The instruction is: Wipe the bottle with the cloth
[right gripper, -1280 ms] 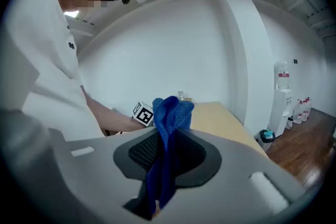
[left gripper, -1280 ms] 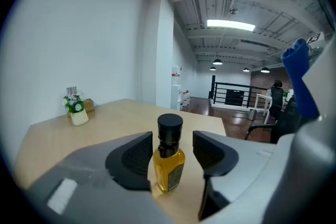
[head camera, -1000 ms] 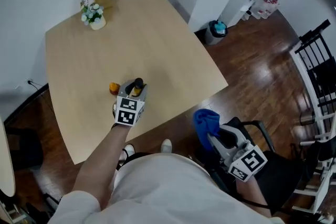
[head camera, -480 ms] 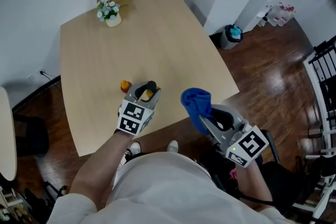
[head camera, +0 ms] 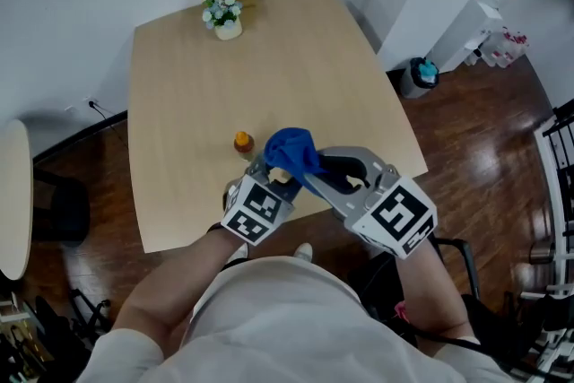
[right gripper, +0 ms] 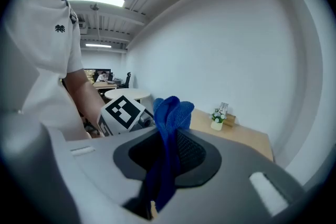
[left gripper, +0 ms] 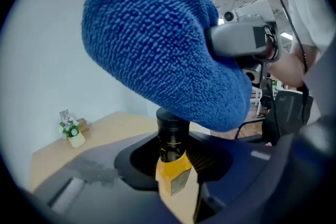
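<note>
My left gripper [head camera: 272,173] is shut on a small bottle [left gripper: 171,136] with a black cap and a yellow body, held upright above the table's near edge. The blue cloth [head camera: 292,152] lies bunched over the bottle's cap and hides the bottle in the head view. In the left gripper view the cloth [left gripper: 157,44] fills the upper half and touches the cap. My right gripper [head camera: 316,178] comes in from the right, shut on the cloth [right gripper: 169,128], which stands up between its jaws.
A small orange object [head camera: 242,141] sits on the wooden table [head camera: 296,67] just beyond the grippers. A flower pot [head camera: 224,18] stands at the far edge by the wall. A round white table [head camera: 13,193] is at the left, a bin [head camera: 419,74] on the floor at the right.
The right gripper has swung the cloth up from beside the chair and leftward onto the bottle's top. The left gripper still holds the bottle, now nearer the table's front edge.
</note>
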Demonstrator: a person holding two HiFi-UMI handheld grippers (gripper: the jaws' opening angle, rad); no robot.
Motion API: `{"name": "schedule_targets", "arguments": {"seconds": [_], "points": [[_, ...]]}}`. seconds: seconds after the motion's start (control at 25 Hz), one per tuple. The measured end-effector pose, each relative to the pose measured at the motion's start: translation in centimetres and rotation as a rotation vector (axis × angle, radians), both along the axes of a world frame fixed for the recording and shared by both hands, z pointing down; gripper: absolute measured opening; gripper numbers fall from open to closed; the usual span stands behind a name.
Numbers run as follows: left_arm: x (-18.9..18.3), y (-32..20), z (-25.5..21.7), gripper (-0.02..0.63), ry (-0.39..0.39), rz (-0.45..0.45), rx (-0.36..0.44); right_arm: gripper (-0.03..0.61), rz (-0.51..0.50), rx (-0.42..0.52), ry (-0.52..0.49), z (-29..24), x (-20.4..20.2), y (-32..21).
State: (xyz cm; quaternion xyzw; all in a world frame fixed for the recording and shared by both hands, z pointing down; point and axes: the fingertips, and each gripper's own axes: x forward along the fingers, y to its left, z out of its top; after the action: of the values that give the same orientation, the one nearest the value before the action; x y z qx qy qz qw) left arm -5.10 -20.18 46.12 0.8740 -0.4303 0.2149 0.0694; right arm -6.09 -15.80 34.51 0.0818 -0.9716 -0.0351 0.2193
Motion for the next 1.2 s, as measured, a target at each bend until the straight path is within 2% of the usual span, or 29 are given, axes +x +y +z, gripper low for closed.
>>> {"name": "schedule_targets", "arguments": {"seconds": [0.16, 0.4, 0.64, 0.84, 1.2], "points": [[-1.1, 0.5, 0.2, 0.15, -0.019, 0.001, 0.002, 0.08, 0.023, -0.005, 0.013, 0.5, 0.0, -0.6], [-1.5, 1.1, -2.3, 0.15, 0.022, 0.016, 0.01, 0.08, 0.126, 0.009, -0.07, -0.6, 2.6, -1.7], [-1.8, 0.5, -6.5, 0.15, 0.146, 0.043, -0.023, 0.08, 0.202, 0.004, -0.198, -1.5, 3.8, -1.9], [-2.0, -0.6, -9.2, 0.15, 0.233, 0.047, -0.046, 0.08, 0.261, -0.063, -0.291, -0.2, 4.6, -2.3], [-1.1, -1.4, -11.9, 0.15, 0.298, 0.051, -0.049, 0.08, 0.324, -0.113, -0.251, 5.9, 7.1, -2.4]]}}
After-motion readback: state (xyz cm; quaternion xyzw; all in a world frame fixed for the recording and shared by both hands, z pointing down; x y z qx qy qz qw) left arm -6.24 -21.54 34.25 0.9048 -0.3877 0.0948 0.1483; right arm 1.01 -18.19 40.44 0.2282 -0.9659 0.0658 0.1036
